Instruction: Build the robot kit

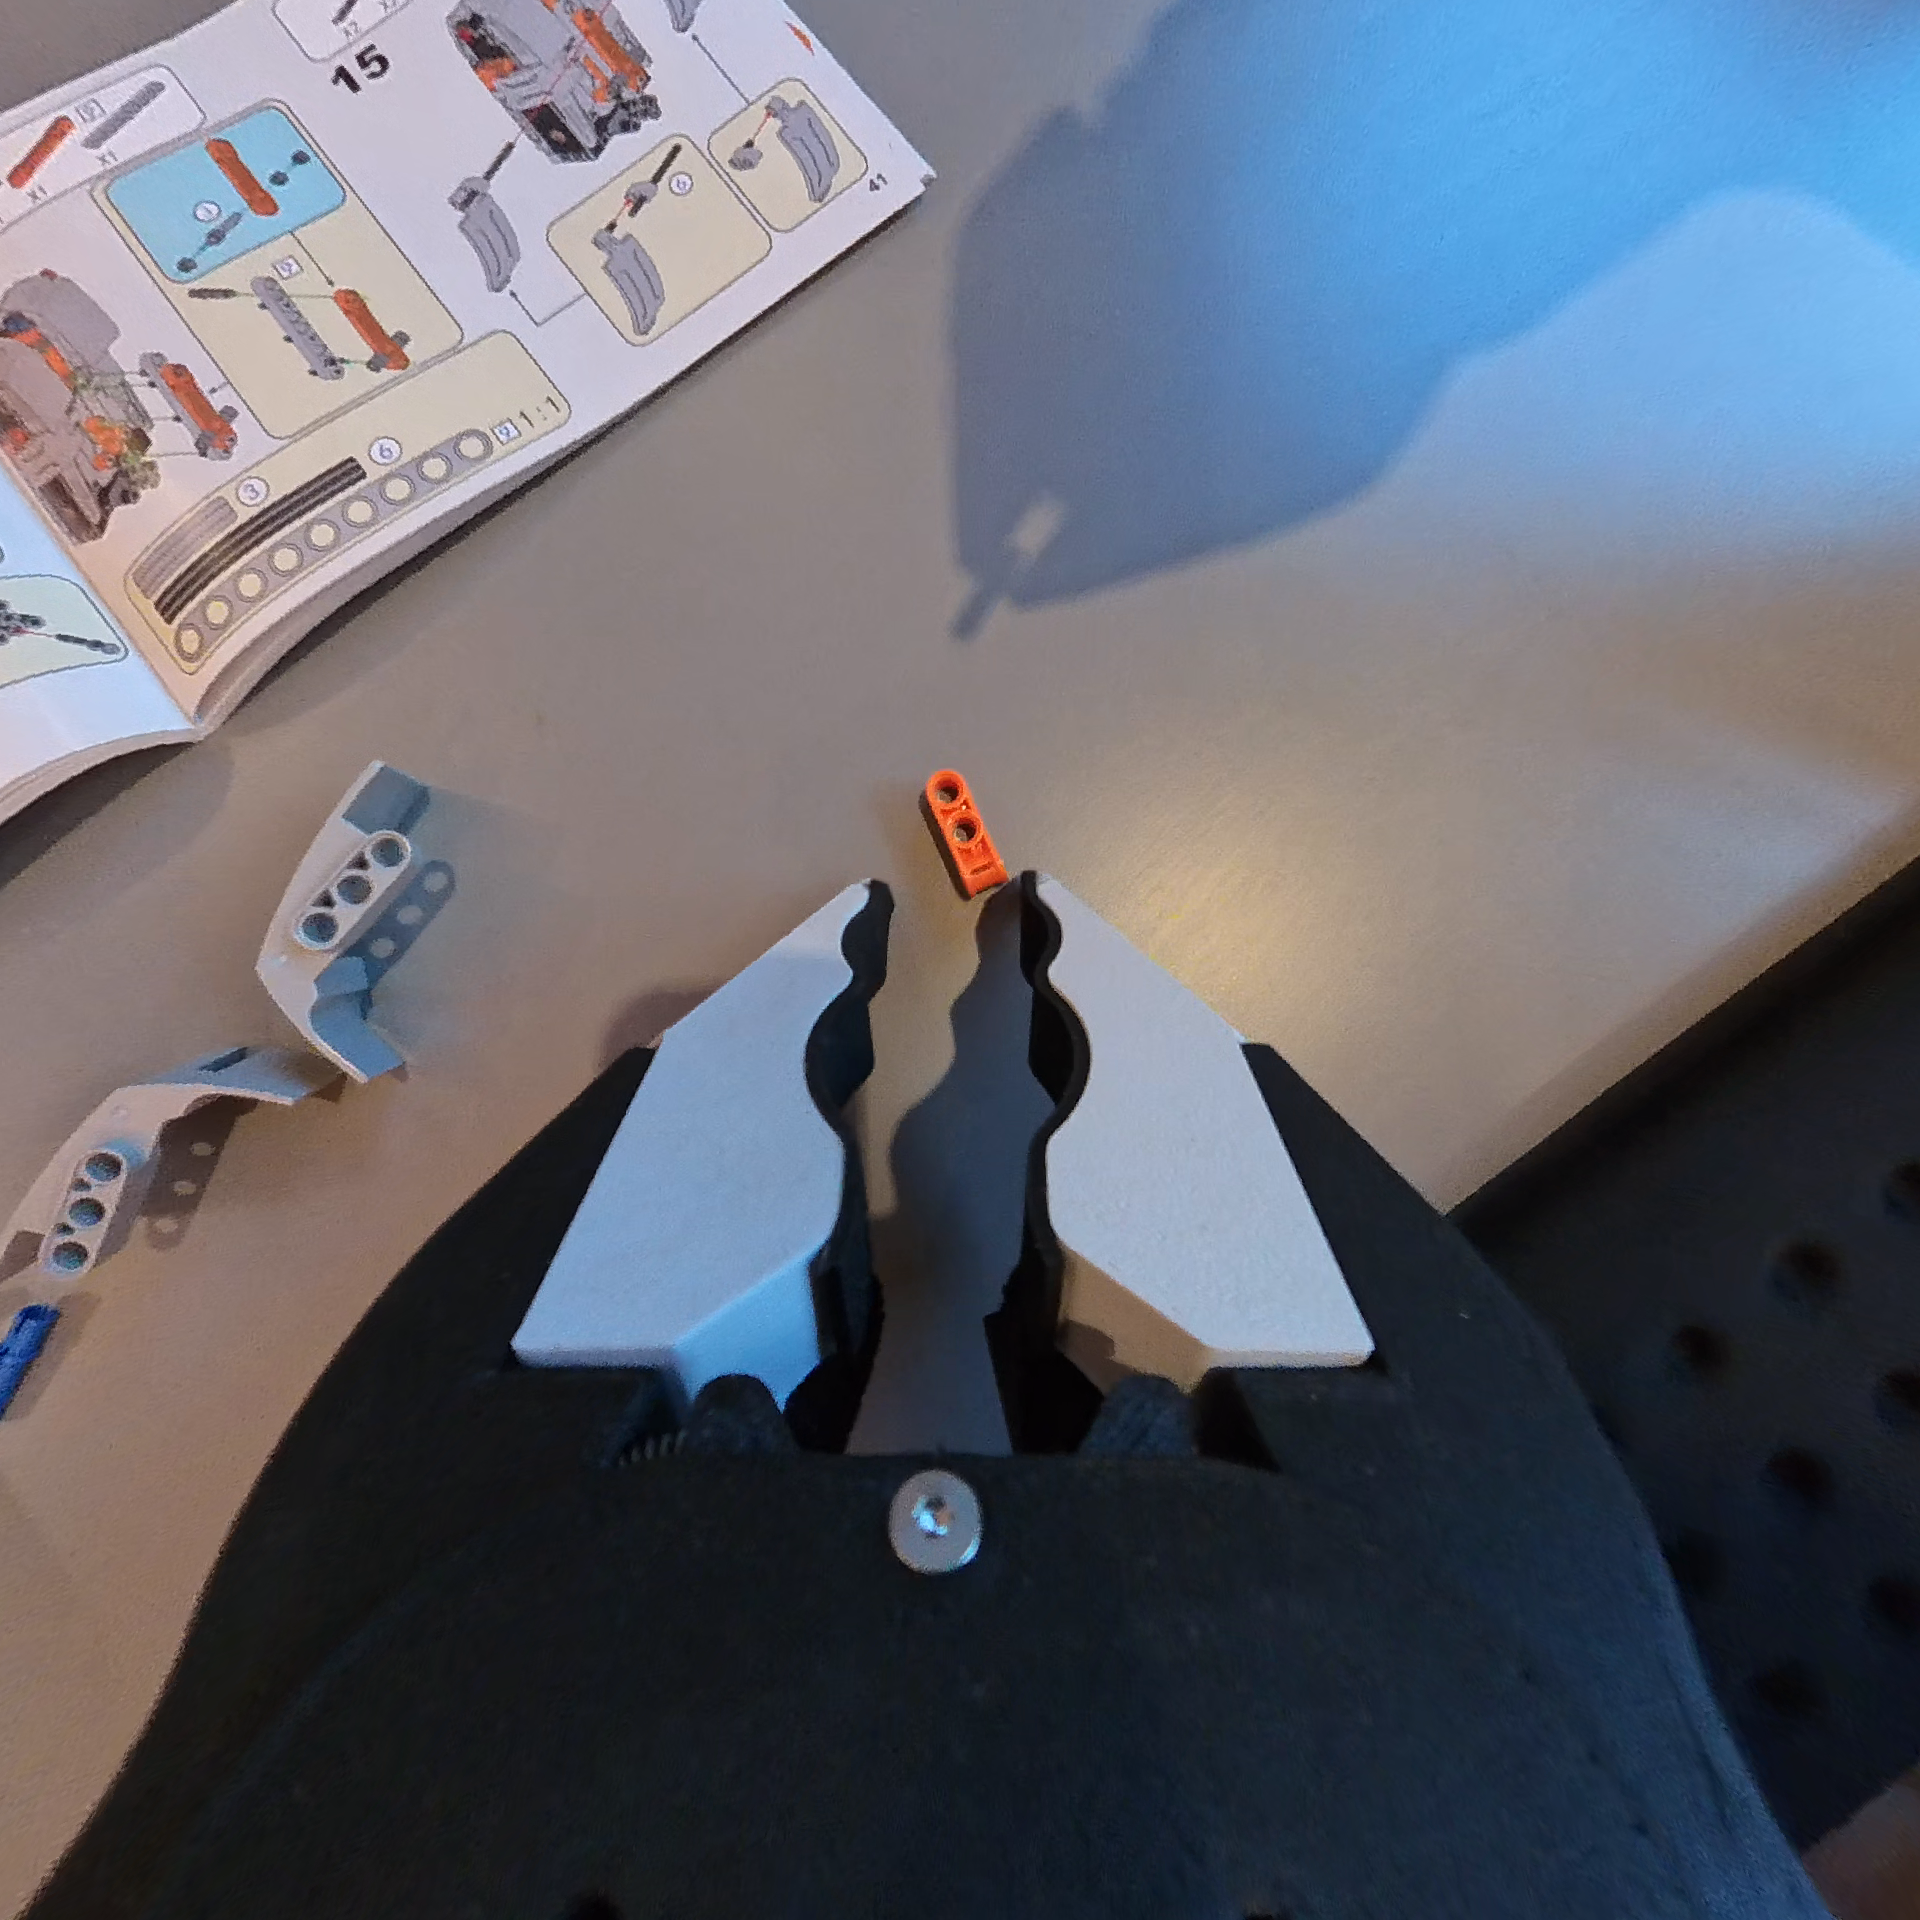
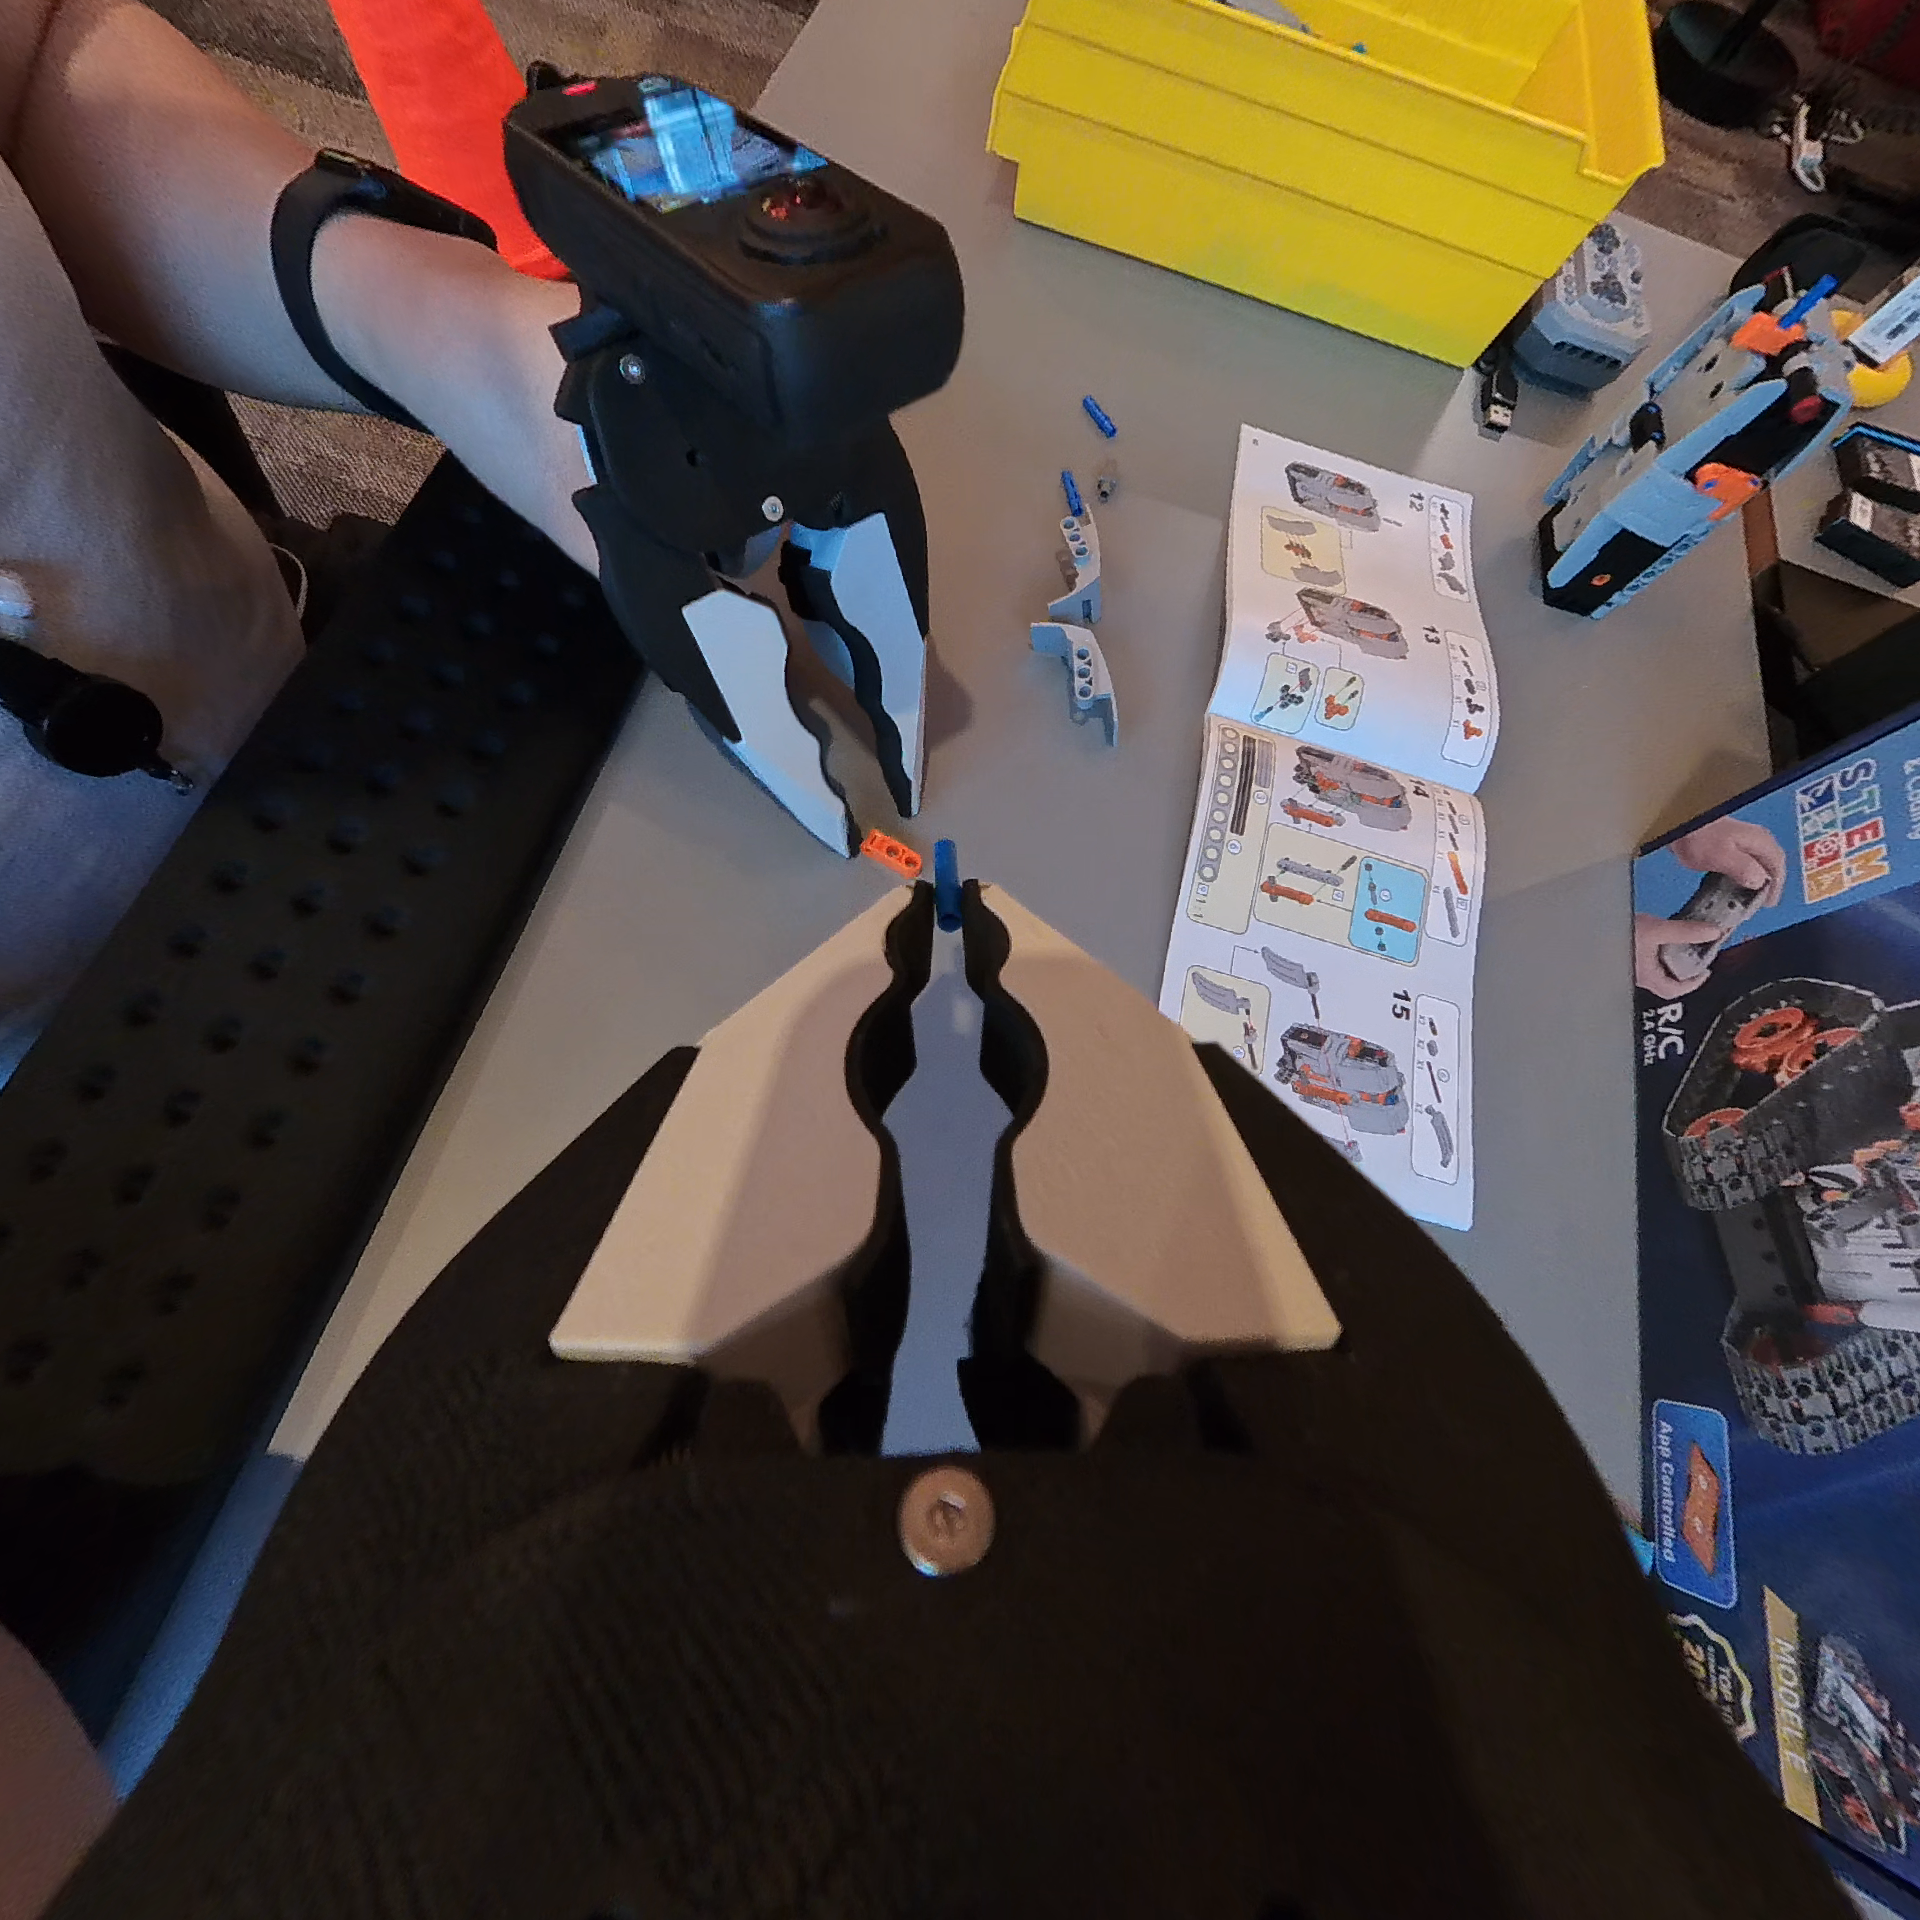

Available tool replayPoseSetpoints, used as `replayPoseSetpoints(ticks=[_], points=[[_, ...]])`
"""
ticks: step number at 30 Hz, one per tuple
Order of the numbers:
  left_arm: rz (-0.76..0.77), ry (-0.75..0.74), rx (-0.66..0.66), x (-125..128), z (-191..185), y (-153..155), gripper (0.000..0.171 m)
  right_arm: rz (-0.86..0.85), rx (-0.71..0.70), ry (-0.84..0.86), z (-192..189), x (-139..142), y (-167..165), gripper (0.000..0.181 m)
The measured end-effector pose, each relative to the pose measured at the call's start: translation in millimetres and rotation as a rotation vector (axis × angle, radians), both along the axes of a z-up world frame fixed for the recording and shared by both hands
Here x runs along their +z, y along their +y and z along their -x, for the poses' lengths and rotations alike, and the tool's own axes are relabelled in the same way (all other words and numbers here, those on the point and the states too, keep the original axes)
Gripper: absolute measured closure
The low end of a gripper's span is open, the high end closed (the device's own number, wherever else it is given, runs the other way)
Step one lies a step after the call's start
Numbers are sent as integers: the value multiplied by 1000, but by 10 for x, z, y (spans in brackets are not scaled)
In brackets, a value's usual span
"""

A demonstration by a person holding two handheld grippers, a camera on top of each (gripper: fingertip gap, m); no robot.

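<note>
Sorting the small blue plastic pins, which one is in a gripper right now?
The blue pin clamped upright between the right gripper's tips; the other two blue pins lie loose on the grey table farther off.

Glossy paper booklet point(image 1: 343, 343), matt grey table point(image 1: 1143, 675) — orange plastic piece point(image 1: 964, 833)

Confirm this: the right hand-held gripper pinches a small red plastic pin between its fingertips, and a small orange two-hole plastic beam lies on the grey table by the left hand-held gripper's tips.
Not quite: the pin is blue, not red. The right wrist view shows the right hand-held gripper pinching a small blue plastic pin. The rest holds: the small orange two-hole plastic beam lies on the grey table by the left hand-held gripper.
</note>
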State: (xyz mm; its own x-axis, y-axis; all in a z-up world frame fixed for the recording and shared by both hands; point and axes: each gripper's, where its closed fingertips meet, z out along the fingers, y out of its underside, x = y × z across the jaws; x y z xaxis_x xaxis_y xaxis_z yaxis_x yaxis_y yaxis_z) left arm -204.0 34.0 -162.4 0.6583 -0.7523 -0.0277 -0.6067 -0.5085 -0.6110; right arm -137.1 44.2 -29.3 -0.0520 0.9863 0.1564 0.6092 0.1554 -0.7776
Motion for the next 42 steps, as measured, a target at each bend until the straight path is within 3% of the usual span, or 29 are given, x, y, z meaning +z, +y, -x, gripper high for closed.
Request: replayPoseSetpoints(ticks=[5, 8, 12, 17, 21, 25, 32, 36, 42], points=[[-39, -12, -19, 1, 49, 58, 171, 11, -5, -12, -9, -46, 15, 177], [-26, -43, -40, 4, 49, 49, 171, 20, -12, -21, -22, -81, 29, 177], [8, -79, -48, 13, 45, 34, 159, 28, -19, -26, -37, -109, 42, 177], [-37, -39, 30, 8, 177, 132, 159, 31, -33, -24, -66, -115, 66, 177], [-30, -56, 142, 10, 154, 334, 132, 31, -35, -21, -67, -105, 79, 177], [-43, -21, 161, 9, 40, 467, 132, 24, -34, -28, -70, -108, 58, 177], [-105, 25, 75, 13, -96, 419, 159, 11, -40, -15, -116, -49, 55, 177], [-122, 33, 53, 18, -39, 361, 156, 9, -43, -10, -133, -33, 60, 177], [-20, -13, 85, 6, 49, 212, 146, 4, -45, -9, -140, -18, 58, 177]])
